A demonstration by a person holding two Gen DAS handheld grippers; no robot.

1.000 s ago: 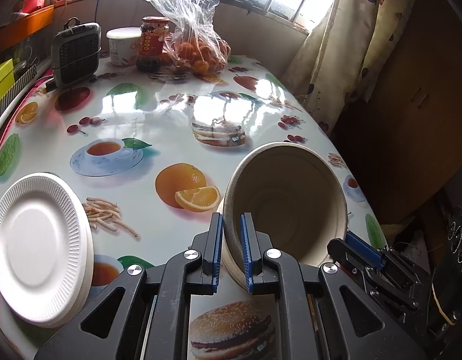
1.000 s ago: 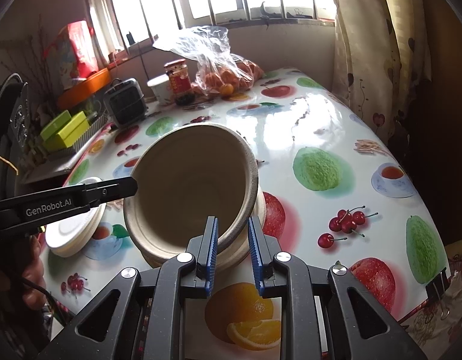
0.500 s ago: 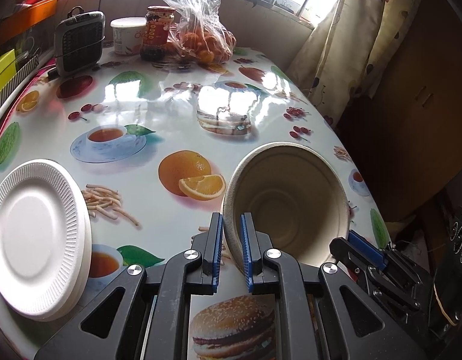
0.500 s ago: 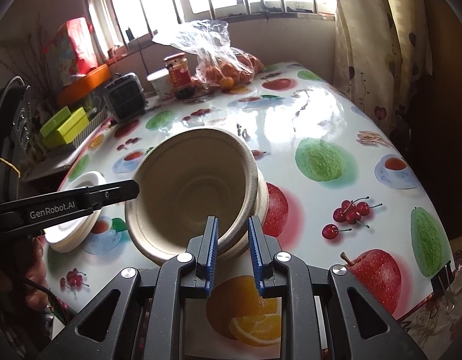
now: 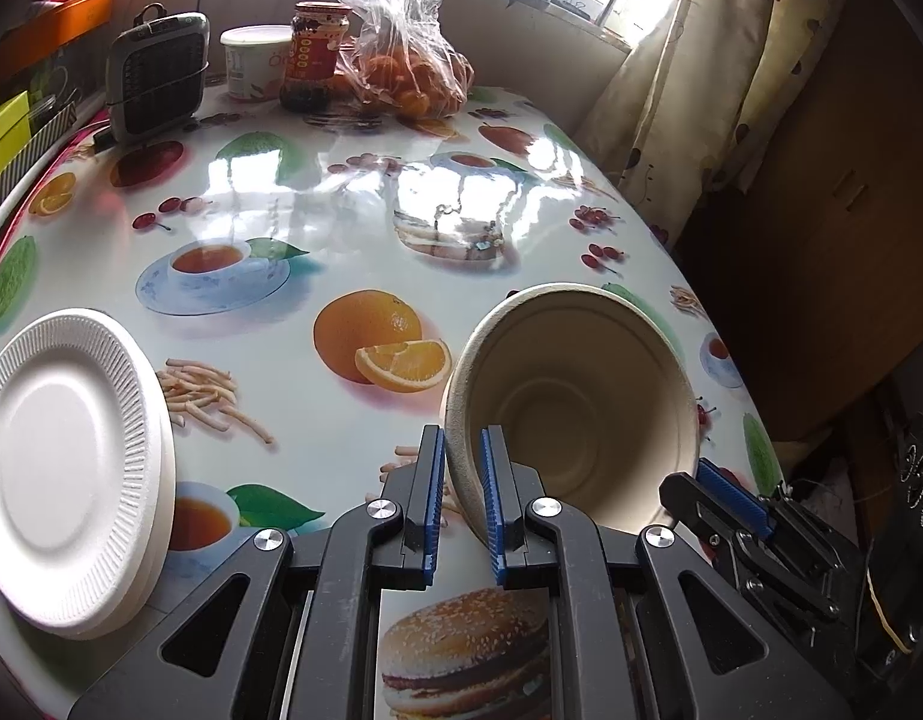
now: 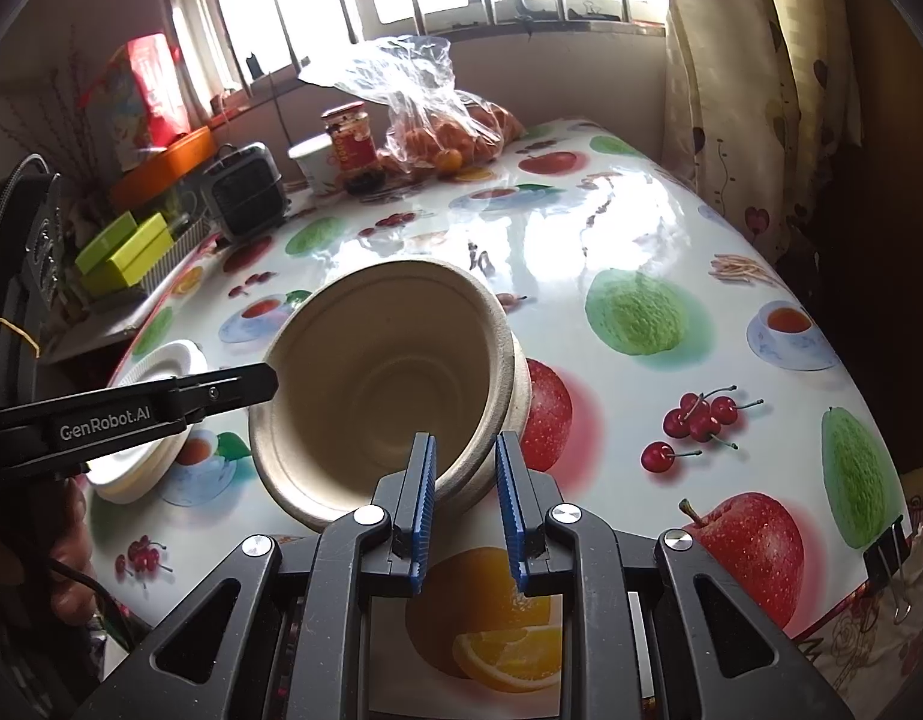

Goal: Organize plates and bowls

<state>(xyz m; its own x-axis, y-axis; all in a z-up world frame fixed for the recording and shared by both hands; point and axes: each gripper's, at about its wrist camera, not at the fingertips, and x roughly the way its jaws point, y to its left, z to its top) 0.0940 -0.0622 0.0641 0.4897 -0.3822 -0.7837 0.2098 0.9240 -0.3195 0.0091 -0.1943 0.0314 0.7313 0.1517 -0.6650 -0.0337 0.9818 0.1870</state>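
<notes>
A beige paper bowl (image 5: pixel 575 414) is tilted on its side over the fruit-print table, nested in at least one more bowl (image 6: pixel 518 384) beneath it. My left gripper (image 5: pixel 463 504) is shut on the bowl's near left rim. My right gripper (image 6: pixel 464 495) is shut on the rim of the same stack at its near right side; the bowl (image 6: pixel 389 384) opens toward this camera. A stack of white foam plates (image 5: pixel 65 468) lies at the table's left edge, also in the right wrist view (image 6: pixel 155 420). The left gripper's arm (image 6: pixel 131 414) crosses the left of that view.
At the far end stand a bag of oranges (image 5: pixel 407 66), a red-label jar (image 5: pixel 311 54), a white tub (image 5: pixel 251 60) and a small black heater (image 5: pixel 158 75). Curtains (image 5: pixel 701 90) and a dark cabinet flank the table's right edge (image 5: pixel 689 312). Green boxes (image 6: pixel 125 255) sit left.
The bowls have tipped and lowered a little toward the table while both grippers keep their grip. The left wrist view has drawn back slightly; the plates stay put.
</notes>
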